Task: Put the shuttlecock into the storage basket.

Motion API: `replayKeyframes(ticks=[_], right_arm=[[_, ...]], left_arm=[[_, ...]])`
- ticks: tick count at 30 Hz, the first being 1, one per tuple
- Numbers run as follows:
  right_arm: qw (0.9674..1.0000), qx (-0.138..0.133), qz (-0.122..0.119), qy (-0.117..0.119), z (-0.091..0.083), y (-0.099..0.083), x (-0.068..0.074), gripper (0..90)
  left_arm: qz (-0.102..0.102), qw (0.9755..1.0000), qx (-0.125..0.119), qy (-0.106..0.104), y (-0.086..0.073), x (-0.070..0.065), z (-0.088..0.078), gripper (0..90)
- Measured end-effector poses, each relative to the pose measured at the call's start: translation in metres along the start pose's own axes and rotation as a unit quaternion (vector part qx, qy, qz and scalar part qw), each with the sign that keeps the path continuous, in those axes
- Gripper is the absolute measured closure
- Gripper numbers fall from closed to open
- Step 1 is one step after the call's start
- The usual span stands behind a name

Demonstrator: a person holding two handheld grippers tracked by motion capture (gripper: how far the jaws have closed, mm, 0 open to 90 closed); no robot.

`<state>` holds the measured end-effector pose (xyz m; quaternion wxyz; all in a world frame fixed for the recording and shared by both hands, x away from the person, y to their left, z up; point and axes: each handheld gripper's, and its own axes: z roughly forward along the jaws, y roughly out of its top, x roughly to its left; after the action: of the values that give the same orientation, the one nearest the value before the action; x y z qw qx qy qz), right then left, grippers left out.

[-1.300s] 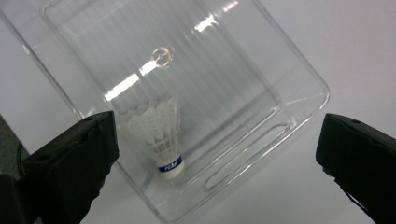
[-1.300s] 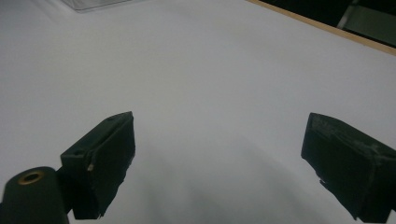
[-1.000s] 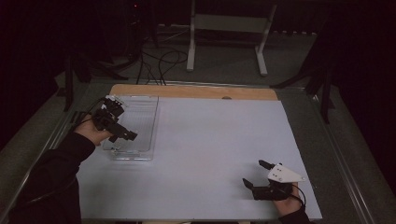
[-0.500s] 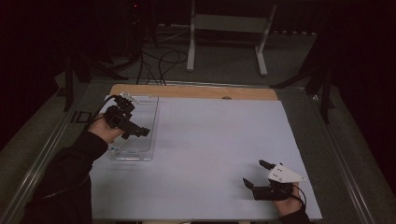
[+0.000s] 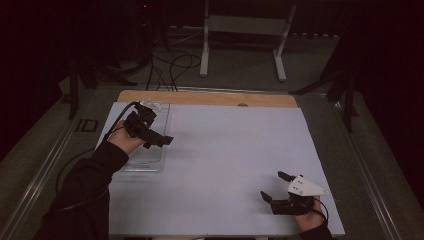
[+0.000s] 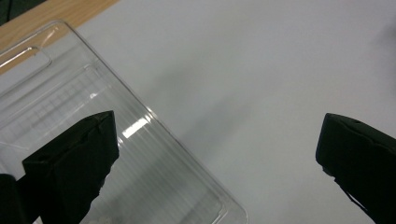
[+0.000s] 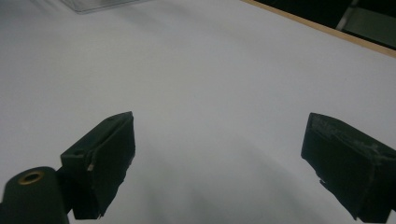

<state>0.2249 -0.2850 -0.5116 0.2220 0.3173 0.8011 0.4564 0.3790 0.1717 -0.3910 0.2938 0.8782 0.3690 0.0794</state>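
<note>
The tray is partly covered in the high view by the left hand and left gripper — its near left corner is hidden. In the left gripper view the tray is cut off by the left and bottom edges. Small pale specks at its bottom edge — too blurred to identify. The right hand is cut off by the high view's bottom edge.

The left hand-held gripper moves up and to the right over the clear see-through plastic tray. Its open jaws now stick out past the tray's right edge.
</note>
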Motion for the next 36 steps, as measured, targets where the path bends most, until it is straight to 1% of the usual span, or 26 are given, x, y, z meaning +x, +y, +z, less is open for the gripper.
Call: replayKeyframes(ticks=[2, 5, 6, 7, 11, 12, 14, 15, 16, 20, 21, 22, 23, 25, 27, 29, 31, 34, 36], right_arm=[[1.0000, 0.000, 0.001, 0.000, 0.000, 0.000, 0.000, 10.0], [1.0000, -0.002, 0.001, 0.000, -0.001, 0.000, 0.000, 10.0], [1.0000, -0.002, -0.001, -0.001, -0.001, 0.000, 0.000, 10.0], [1.0000, -0.002, -0.001, -0.001, -0.001, 0.000, 0.000, 10.0], [1.0000, -0.002, 0.001, -0.002, -0.001, 0.000, 0.000, 10.0], [1.0000, -0.002, 0.001, -0.001, -0.001, 0.000, -0.001, 10.0], [1.0000, -0.002, 0.000, -0.002, -0.001, 0.000, -0.001, 10.0], [1.0000, -0.002, 0.000, -0.002, -0.001, 0.000, -0.001, 10.0], [1.0000, -0.002, -0.001, -0.002, -0.001, 0.000, -0.001, 10.0], [1.0000, -0.002, -0.001, -0.001, 0.000, 0.000, 0.000, 10.0], [1.0000, -0.002, -0.002, -0.001, 0.000, 0.000, 0.000, 10.0], [1.0000, -0.003, -0.002, 0.000, -0.001, 0.000, 0.000, 10.0], [1.0000, -0.003, -0.002, 0.000, -0.001, 0.000, 0.000, 10.0], [1.0000, -0.002, 0.000, 0.000, -0.001, 0.000, 0.000, 10.0], [1.0000, -0.002, 0.000, -0.001, -0.001, 0.000, 0.000, 10.0], [1.0000, -0.002, 0.000, 0.000, -0.001, 0.000, -0.001, 10.0], [1.0000, -0.002, 0.000, 0.000, -0.001, 0.000, -0.001, 10.0], [1.0000, -0.003, 0.000, 0.000, -0.001, 0.000, -0.001, 10.0], [1.0000, -0.003, 0.000, -0.001, -0.001, 0.000, -0.001, 10.0]], left_arm=[[0.004, 1.0000, -0.001, -0.002, 0.001, -0.001, 0.001, 0.1], [0.013, 0.9999, 0.000, -0.009, 0.003, -0.008, 0.005, 0.1], [0.013, 0.9999, 0.000, -0.009, 0.003, -0.008, 0.005, 0.1], [0.019, 0.9998, 0.002, -0.006, 0.005, -0.011, 0.008, 0.1], [0.024, 0.9997, -0.001, -0.001, 0.008, -0.015, 0.012, 0.0], [0.026, 0.9996, -0.005, -0.003, 0.008, -0.017, 0.013, 0.1], [0.029, 0.9996, -0.004, -0.004, 0.009, -0.018, 0.014, 0.0], [0.033, 0.9994, -0.002, -0.007, 0.011, -0.021, 0.016, 0.0], [0.032, 0.9994, -0.004, -0.009, 0.012, -0.022, 0.016, 0.0], [0.047, 0.9988, -0.010, -0.011, 0.015, -0.029, 0.020, 0.1], [0.054, 0.9985, -0.011, -0.009, 0.016, -0.031, 0.021, 0.1], [0.056, 0.9983, -0.015, -0.012, 0.016, -0.034, 0.022, 0.1], [0.056, 0.9983, -0.015, -0.012, 0.016, -0.034, 0.022, 0.1], [0.056, 0.9978, -0.025, -0.026, 0.019, -0.039, 0.026, 0.1], [0.055, 0.9977, -0.026, -0.031, 0.020, -0.043, 0.028, 0.1], [0.062, 0.9974, -0.019, -0.031, 0.021, -0.047, 0.032, 0.1], [0.065, 0.9972, -0.018, -0.033, 0.022, -0.050, 0.035, 0.1], [0.069, 0.9968, -0.023, -0.034, 0.022, -0.055, 0.037, 0.1], [0.066, 0.9968, -0.029, -0.035, 0.021, -0.057, 0.039, 0.1]])
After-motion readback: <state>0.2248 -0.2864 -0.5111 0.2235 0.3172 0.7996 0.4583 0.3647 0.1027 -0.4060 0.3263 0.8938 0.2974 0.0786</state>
